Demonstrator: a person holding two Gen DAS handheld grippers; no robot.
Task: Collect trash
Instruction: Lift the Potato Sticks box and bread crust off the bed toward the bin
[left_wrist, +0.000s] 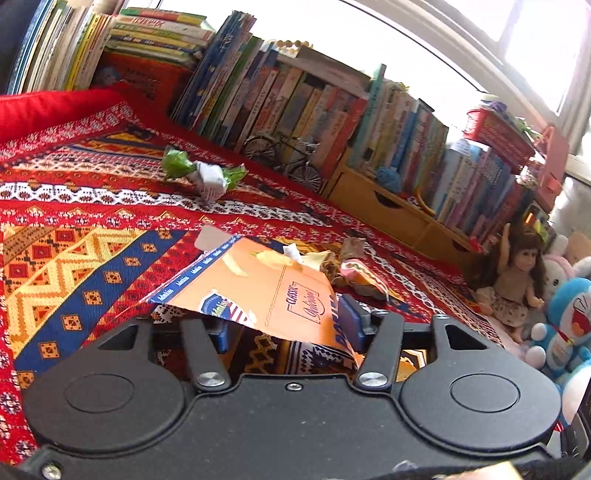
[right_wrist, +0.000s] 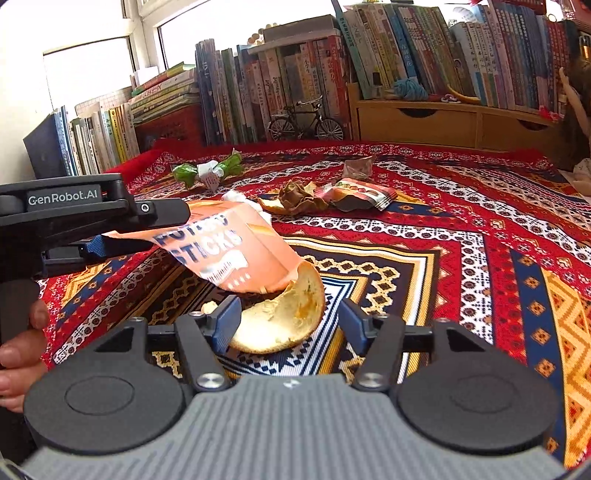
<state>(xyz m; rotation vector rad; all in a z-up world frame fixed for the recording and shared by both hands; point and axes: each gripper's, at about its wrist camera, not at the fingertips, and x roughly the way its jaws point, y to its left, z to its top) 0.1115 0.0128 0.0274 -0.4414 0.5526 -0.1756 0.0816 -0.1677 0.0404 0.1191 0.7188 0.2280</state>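
My left gripper (left_wrist: 286, 325) is shut on an orange snack bag (left_wrist: 273, 288), held a little above the patterned cloth (left_wrist: 92, 258). In the right wrist view that bag (right_wrist: 236, 254) slopes down from the left gripper (right_wrist: 147, 229) to a piece of orange peel (right_wrist: 280, 321). The peel lies between the fingers of my open right gripper (right_wrist: 288, 319), leaning on the left pad, its top at the bag's mouth. Farther back lie a green and white wrapper (right_wrist: 210, 170), brown crumpled paper (right_wrist: 295, 197), a pink wrapper (right_wrist: 358, 195) and a clear wrapper (right_wrist: 356, 168).
Rows of books (right_wrist: 295, 81) line the far edge, with a model bicycle (right_wrist: 304, 123) and wooden drawers (right_wrist: 443, 125) in front of them. A doll (left_wrist: 517, 280) and plush toys (left_wrist: 565, 325) sit at the cloth's right end. A person's hand (right_wrist: 18, 350) holds the left gripper's handle.
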